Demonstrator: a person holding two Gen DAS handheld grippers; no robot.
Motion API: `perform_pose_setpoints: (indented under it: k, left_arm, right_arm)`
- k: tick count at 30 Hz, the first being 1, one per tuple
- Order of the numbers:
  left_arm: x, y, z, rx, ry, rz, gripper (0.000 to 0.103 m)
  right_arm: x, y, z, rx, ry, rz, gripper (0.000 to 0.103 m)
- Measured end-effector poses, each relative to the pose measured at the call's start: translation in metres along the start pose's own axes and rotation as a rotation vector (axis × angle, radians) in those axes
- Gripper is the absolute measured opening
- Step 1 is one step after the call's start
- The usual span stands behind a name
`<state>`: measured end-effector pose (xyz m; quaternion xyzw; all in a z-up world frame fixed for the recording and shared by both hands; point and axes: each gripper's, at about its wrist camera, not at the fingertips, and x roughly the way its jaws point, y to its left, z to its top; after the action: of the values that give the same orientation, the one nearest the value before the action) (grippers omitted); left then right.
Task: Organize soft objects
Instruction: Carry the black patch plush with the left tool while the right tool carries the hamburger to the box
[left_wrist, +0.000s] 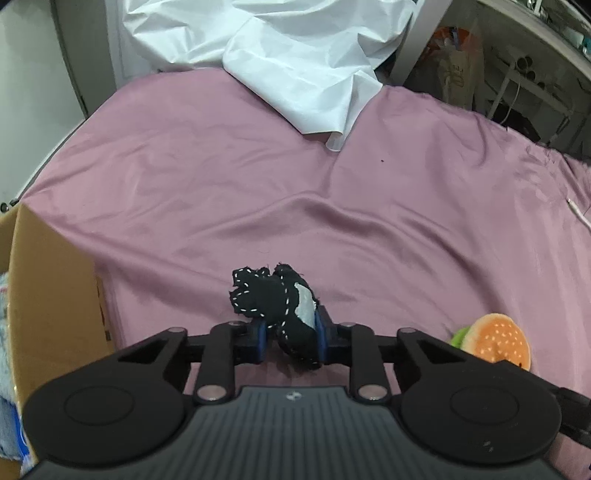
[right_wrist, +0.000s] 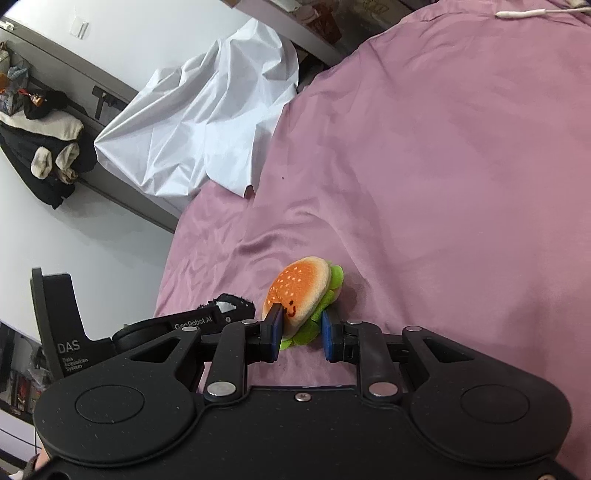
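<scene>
A black felt toy (left_wrist: 266, 295) with white stitching and a pale patch sits squeezed between the blue pads of my left gripper (left_wrist: 291, 334), which is shut on it just above the pink bed cover (left_wrist: 258, 166). In the right wrist view a plush burger (right_wrist: 301, 286) with an orange bun and green lettuce is pinched between the pads of my right gripper (right_wrist: 301, 332), shut on it. The same burger (left_wrist: 498, 341) shows at the lower right of the left wrist view. The black toy (right_wrist: 231, 301) peeks out left of the burger.
An open cardboard box (left_wrist: 48, 288) stands at the bed's left edge with something blue and fluffy (left_wrist: 7, 332) inside. A crumpled white sheet (left_wrist: 295, 55) lies at the far end of the bed. A white cable (right_wrist: 535, 13) rests on the cover. Clothes (right_wrist: 40, 147) hang on the wall.
</scene>
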<state>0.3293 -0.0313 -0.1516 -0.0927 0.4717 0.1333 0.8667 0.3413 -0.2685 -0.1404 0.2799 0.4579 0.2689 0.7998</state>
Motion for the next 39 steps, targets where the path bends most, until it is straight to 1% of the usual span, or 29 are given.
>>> perform_pose_setpoints:
  k: [3,10,15,19,30,39]
  left_arm:
    - [-0.011,0.001,-0.001,-0.003,-0.017,-0.016,0.018]
    - [-0.043,0.003,-0.001,-0.011,-0.058,-0.055,0.018]
    - [-0.069,0.012,0.0,-0.016,-0.085,-0.088,0.018]
    - [-0.092,0.018,-0.005,-0.014,-0.114,-0.099,0.018]
    - [-0.146,0.048,-0.022,-0.045,-0.191,-0.127,0.018]
    - [-0.179,0.075,-0.038,-0.065,-0.242,-0.147,0.018]
  right_arm:
    - [-0.007,0.002,-0.003,-0.004,-0.01,0.0,0.022]
    - [-0.024,0.015,-0.005,-0.028,-0.037,0.013,0.021]
    - [-0.039,0.029,-0.004,-0.057,-0.069,0.023,0.022]
    - [-0.052,0.039,-0.004,-0.078,-0.094,0.032,0.021]
    - [-0.077,0.076,-0.014,-0.171,-0.138,0.056,0.021]
    - [-0.085,0.101,-0.031,-0.217,-0.149,0.065,0.021]
